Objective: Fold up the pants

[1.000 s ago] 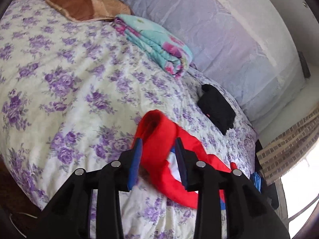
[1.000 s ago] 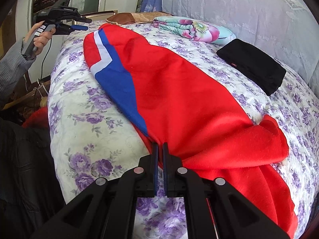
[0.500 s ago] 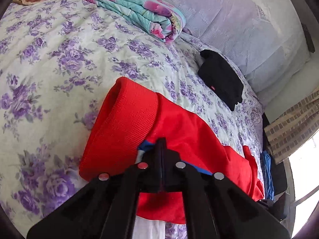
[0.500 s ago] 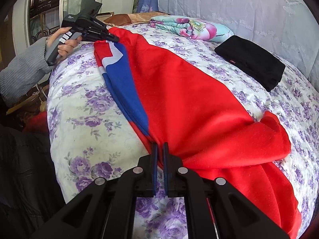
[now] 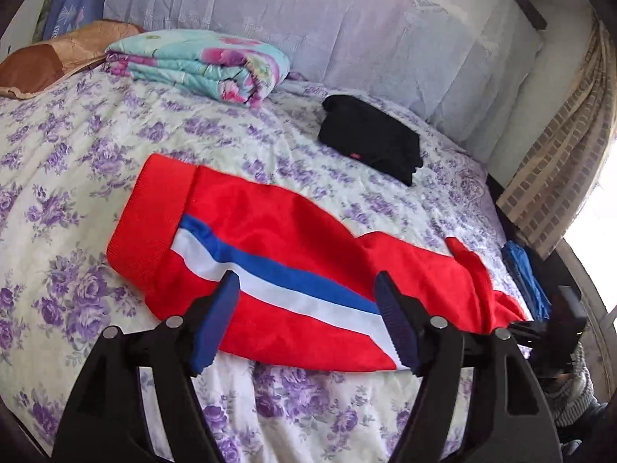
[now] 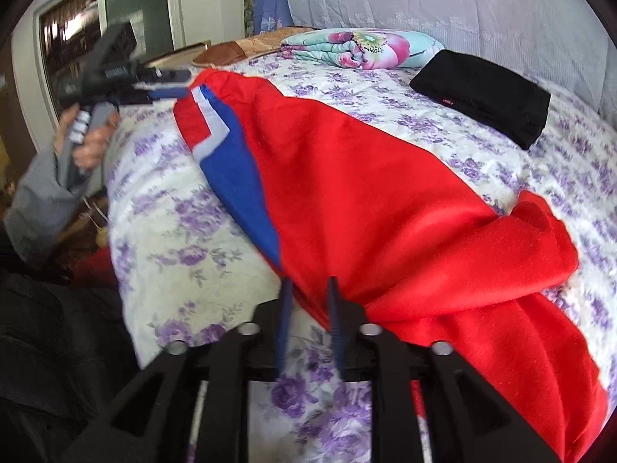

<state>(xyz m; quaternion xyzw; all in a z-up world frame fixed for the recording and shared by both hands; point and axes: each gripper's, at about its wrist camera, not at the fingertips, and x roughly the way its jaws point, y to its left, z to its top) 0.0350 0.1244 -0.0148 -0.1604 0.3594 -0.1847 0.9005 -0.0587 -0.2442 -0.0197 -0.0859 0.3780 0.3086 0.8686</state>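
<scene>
Left gripper (image 5: 304,324): jaws have just been opening and now stand wide apart; the pads press on nothing.
Right gripper (image 6: 308,324): jaws have just been opening, now a little apart; the red cloth edge lies at the tips, not clamped.
Pants (image 5: 270,270): red, with a blue and white stripe, lying flat on the bed just ahead of the left jaws; the ribbed cuff is ahead and left of them.
Bed cover (image 5: 77,154): pale, with purple flowers, under the pants.
Black folded garment (image 5: 370,139): beyond the pants, right of the jaws' line; it has a small red tag, too small to read.
Floral quilt (image 5: 200,61): folded, farthest, ahead and left.
Writing: some letters on the left gripper's body in the right wrist view, blurred, not readable.
</scene>
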